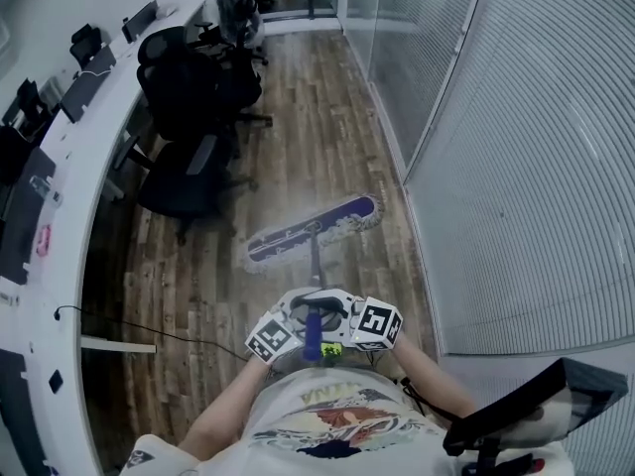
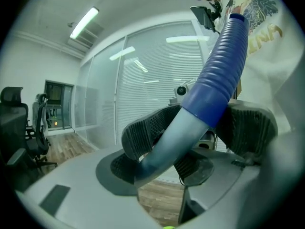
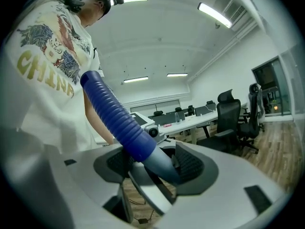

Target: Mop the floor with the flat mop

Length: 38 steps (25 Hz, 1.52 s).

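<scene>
The flat mop's head (image 1: 313,228) lies slantwise on the wooden floor ahead of me, purple on top with a pale fringe. Its thin pole runs back to a ribbed blue grip (image 1: 314,337) in front of my chest. Both grippers meet on that pole, the left gripper (image 1: 293,322) from the left and the right gripper (image 1: 343,317) from the right. In the left gripper view the grey pole and the ribbed blue grip (image 2: 224,66) pass between the jaws of the left gripper (image 2: 157,168), pads against it. In the right gripper view the ribbed blue grip (image 3: 116,116) runs into the right gripper (image 3: 155,168), which is shut on it.
Black office chairs (image 1: 189,97) stand along a long curved white desk (image 1: 69,157) on the left. A glass wall with blinds (image 1: 516,167) borders the floor on the right. A thin cable (image 1: 149,331) lies on the floor at left. A dark chair part (image 1: 536,405) juts in at lower right.
</scene>
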Tool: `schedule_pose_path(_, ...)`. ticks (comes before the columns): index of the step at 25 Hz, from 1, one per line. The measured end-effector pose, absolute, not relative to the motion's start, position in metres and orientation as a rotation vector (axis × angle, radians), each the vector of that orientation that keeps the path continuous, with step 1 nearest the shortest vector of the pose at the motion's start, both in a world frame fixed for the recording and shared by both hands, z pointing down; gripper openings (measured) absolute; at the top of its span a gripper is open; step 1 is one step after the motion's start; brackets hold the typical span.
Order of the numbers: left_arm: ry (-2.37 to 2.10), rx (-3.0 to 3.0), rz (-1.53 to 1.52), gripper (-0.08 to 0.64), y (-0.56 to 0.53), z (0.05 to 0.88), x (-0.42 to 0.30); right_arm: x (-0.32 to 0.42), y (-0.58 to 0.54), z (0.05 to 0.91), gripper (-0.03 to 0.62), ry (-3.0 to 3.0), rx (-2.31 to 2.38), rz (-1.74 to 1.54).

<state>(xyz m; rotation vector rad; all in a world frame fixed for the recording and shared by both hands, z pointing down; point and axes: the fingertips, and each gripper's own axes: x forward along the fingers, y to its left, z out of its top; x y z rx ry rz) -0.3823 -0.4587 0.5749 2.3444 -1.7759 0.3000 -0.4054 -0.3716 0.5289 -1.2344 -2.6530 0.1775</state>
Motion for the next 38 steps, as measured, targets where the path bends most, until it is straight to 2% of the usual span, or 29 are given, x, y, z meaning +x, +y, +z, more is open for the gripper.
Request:
schedule_pose_path(17, -1.620, 2.488, 0.287, 0.199, -0.240, 0.573, -0.167, -0.201, -0.155, 0.532, 0.261, -2.687, -1.046, 0.221)
schedule_pose_path(26, -1.511, 2.546, 0.356, 0.199, -0.168, 0.570, -0.037, -0.077, -0.088, 0.526, 0.262, -2.756, -0.955, 0.267)
schedule_pose_path(34, -1.441, 2.569, 0.429, 0.199, -0.092, 0.576, 0.106, 0.064, -0.014, 0.528, 0.262, -2.801, -0.927, 0.309)
schedule_pose_path(38, -1.434, 2.572, 0.440, 0.198, -0.059, 0.580, 0.147, 0.104, 0.019, 0.531, 0.262, -2.813, -0.929, 0.311)
